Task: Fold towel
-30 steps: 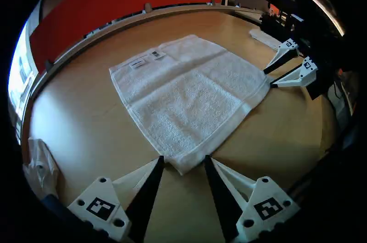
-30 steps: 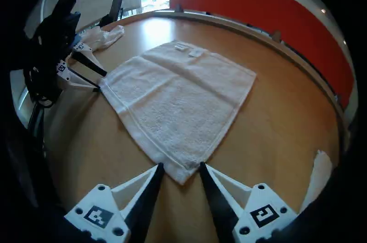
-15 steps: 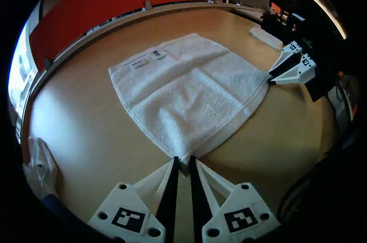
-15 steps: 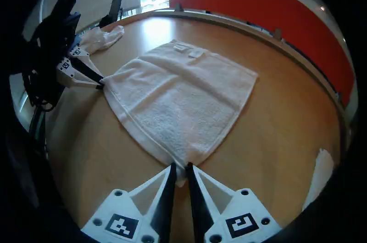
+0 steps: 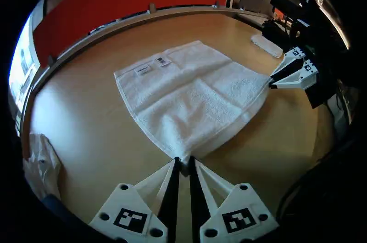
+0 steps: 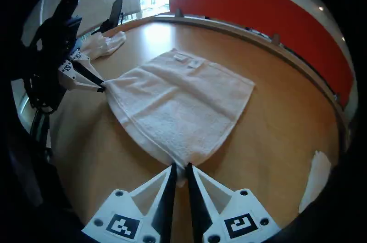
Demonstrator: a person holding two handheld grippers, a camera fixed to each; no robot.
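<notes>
My left claw and right claw each pinch a near corner of the white terry towel spread on the wooden surface. Soft, light and floppy, I judge; corners are the right hold.

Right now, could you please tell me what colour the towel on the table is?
The towel is plain white, clearest in the left gripper view.

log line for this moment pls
left gripper: shut on corner of towel | right gripper: shut on next corner | far edge: flat on table | fold: not yet made
</notes>
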